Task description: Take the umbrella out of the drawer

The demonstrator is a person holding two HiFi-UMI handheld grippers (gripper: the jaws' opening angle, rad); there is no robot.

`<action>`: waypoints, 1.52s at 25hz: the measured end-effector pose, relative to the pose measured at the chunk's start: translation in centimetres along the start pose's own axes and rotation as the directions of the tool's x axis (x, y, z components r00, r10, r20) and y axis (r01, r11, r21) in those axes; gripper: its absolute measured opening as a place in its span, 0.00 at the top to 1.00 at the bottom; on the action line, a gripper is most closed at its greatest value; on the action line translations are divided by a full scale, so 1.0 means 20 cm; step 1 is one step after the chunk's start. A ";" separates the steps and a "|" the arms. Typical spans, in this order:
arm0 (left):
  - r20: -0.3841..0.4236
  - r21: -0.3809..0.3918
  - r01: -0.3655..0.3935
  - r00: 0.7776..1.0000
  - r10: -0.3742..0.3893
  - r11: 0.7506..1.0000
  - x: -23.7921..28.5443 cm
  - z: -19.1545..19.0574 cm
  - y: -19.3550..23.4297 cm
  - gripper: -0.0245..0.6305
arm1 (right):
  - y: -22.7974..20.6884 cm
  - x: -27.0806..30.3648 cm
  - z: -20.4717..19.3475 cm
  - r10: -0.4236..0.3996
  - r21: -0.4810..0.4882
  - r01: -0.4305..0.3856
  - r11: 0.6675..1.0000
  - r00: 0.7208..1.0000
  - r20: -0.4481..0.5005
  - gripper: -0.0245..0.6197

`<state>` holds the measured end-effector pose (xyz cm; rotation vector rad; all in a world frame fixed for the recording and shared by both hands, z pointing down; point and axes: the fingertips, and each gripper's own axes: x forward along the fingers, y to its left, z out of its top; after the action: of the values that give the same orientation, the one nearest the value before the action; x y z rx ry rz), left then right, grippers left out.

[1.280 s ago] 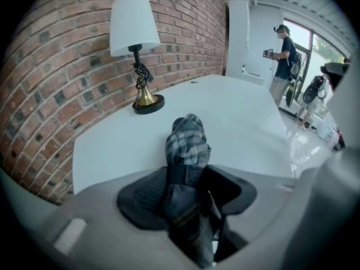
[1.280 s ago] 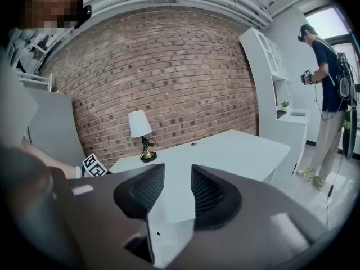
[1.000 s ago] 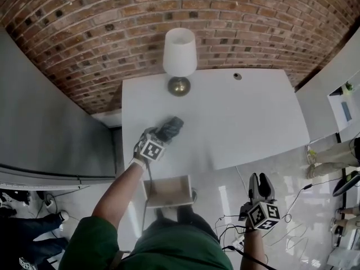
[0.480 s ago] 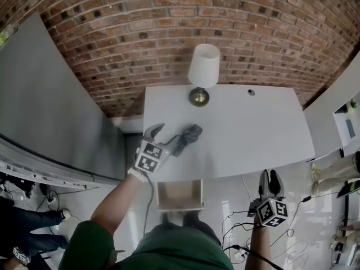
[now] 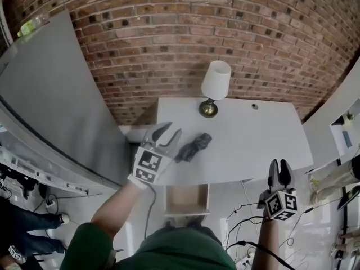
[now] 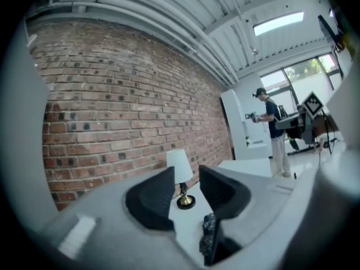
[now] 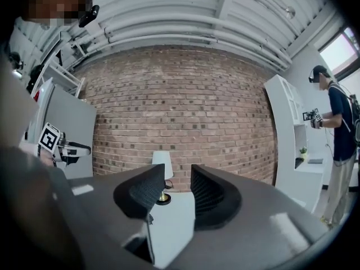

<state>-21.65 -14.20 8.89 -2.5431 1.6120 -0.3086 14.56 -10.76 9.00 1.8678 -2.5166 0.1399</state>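
Umbrella (image 5: 193,147) step: it lies folded on the white table (image 5: 253,145), out of the drawer and free of either tool, so the taking-out looks finished
Next move: as I judge it, little is left; the left gripper only needs to clear the table edge without brushing the umbrella, and the open drawer could be pushed shut if that is wanted
Left gripper (image 5: 171,129): held above the table's near left corner, pointing roughly level towards the brick wall; its jaws have just been closing and now stand a narrow gap apart with nothing between them, only the far lamp showing through the gap
Umbrella from left gripper: just beside it on the side towards the table's middle, lower than the jaws and apart from them; in the left gripper view it shows below the right-hand jaw, not between the two
Right gripper (image 5: 279,165): well apart, off the table's near right edge, jaws a narrow gap apart and empty
Drawer (image 5: 185,198): pulled out under the table's front edge, close to the person, nothing visible inside
Lamp (image 5: 215,83): upright at the table's back edge against the wall
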 end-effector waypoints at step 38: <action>0.154 -0.125 -0.187 0.966 0.205 0.974 -0.43 0.40 -0.14 0.79 | 0.10 -0.26 0.34 0.064 -0.066 -0.053 0.996 0.982 0.176 0.80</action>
<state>-20.94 -5.30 0.74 -2.3824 1.8415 0.0124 14.49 -5.69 1.73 1.8624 -2.6573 -0.1088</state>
